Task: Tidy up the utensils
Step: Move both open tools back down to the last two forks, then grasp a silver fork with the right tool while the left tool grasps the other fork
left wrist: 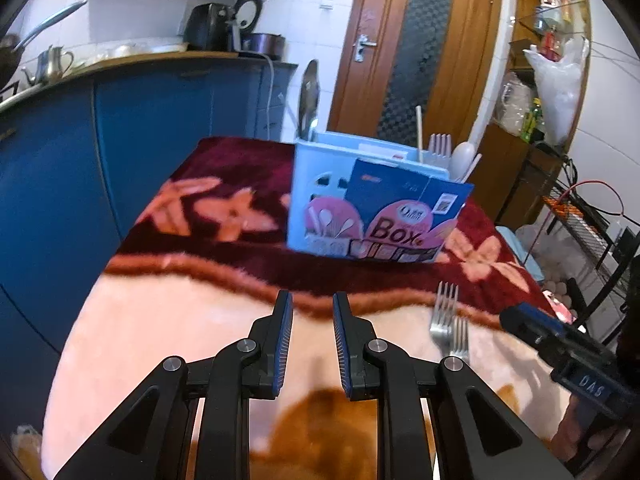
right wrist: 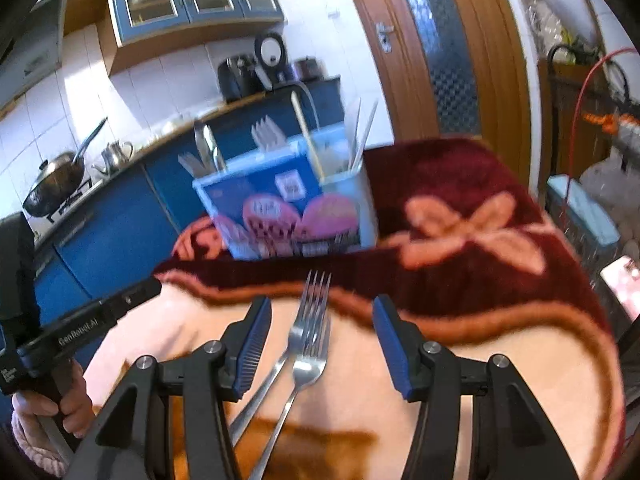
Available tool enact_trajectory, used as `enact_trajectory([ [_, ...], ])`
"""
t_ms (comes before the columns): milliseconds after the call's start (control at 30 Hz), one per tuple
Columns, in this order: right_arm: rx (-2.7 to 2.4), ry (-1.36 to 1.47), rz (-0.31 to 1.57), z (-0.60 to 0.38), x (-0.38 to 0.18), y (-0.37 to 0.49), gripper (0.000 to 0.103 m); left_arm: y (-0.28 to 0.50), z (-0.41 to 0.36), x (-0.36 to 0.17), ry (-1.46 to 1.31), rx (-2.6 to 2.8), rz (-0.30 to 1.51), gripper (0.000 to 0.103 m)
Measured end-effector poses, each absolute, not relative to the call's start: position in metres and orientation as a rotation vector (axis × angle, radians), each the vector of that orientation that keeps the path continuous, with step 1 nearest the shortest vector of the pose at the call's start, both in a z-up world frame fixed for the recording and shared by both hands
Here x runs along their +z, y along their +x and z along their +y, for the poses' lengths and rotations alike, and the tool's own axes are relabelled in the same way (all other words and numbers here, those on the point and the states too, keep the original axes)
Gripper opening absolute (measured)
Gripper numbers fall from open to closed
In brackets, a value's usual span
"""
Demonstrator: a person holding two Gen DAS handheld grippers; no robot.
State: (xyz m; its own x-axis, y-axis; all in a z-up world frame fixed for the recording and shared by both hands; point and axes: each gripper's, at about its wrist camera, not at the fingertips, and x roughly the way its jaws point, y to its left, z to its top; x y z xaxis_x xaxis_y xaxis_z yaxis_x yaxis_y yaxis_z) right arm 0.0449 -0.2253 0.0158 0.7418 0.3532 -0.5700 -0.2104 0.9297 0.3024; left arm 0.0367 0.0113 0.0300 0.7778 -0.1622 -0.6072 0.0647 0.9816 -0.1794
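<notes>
Two steel forks [right wrist: 308, 344] lie crossed on the blanketed table [right wrist: 500, 380]: light, stiff, slippery. Pinch a handle. Right claw [right wrist: 320, 344] gapes empty above them; left claw [left wrist: 313, 344] narrow, empty.

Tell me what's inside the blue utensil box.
The blue utensil box holds upright utensils: pale forks, a knife, a long pale stick and thin white handles. Their lower ends are hidden behind its walls.

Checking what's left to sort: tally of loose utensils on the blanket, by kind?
Metal forks: 2, side by side on the blanket, between the open right gripper fingers.
Other loose utensils: 0 visible.
Total: 2
</notes>
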Motion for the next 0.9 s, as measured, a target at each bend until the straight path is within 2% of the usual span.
enact_trajectory([
  [267,0.31,0.164,0.749,-0.211,-0.001,0.052,0.056,0.031,0.02,0.019,-0.179,-0.127,0.692,0.021],
  [533,0.309,0.172,0.814,-0.209,-0.014,0.066,0.044,0.032,0.027,0.011,-0.211,-0.122,0.7,0.021],
  [767,0.326,0.176,0.839,-0.208,-0.015,0.074,0.043,0.035,0.02,0.007,-0.201,-0.14,0.713,0.021],
  [800,0.321,0.169,0.839,-0.207,-0.014,0.075,0.041,0.034,0.019,0.008,-0.199,-0.144,0.713,0.021],
  [867,0.31,0.165,0.84,-0.207,-0.015,0.076,0.03,0.034,0.015,0.008,-0.194,-0.152,0.714,0.021],
  [900,0.305,0.173,0.838,-0.209,-0.015,0.076,0.021,0.033,0.014,0.008,-0.191,-0.154,0.715,0.021],
])
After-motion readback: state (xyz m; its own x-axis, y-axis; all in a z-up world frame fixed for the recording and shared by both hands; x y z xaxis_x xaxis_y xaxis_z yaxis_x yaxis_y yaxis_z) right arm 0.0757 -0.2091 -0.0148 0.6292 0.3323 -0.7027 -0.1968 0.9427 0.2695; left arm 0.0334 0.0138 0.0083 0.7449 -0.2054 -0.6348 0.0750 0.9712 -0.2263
